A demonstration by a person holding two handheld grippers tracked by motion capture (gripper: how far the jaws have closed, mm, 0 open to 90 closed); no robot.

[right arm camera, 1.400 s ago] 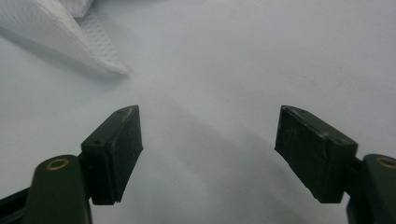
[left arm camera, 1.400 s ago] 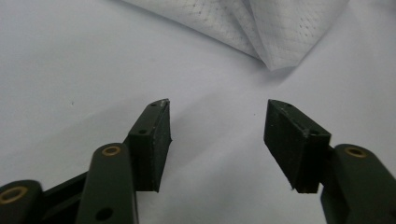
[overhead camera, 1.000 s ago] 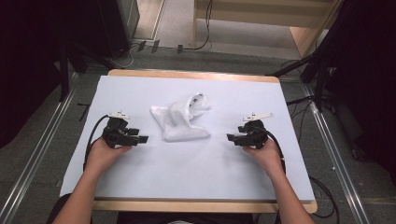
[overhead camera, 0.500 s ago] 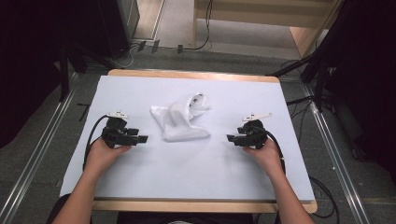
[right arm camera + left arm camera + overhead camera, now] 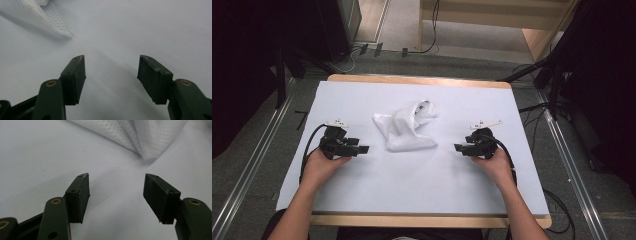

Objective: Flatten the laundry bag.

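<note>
A crumpled white mesh cloth [image 5: 404,127] lies on the white table [image 5: 412,190], a little behind its middle. My left gripper [image 5: 362,148] rests on the table to the left of the cloth and points right at it. Its jaws are open, with bare table between them [image 5: 116,192], and the cloth's corner [image 5: 147,142] lies just beyond the tips. My right gripper [image 5: 459,147] rests to the right of the cloth and points left. Its jaws [image 5: 111,75] are open and have just been closing slightly, with nothing between them. The cloth's edge [image 5: 37,15] lies ahead of them to the left.
The table's wooden rim [image 5: 422,220] runs along the near side. Metal rails [image 5: 252,170] flank the table on the floor. Cables [image 5: 557,210] trail from the grippers and across the floor behind the table. Dark equipment stands at the back corners.
</note>
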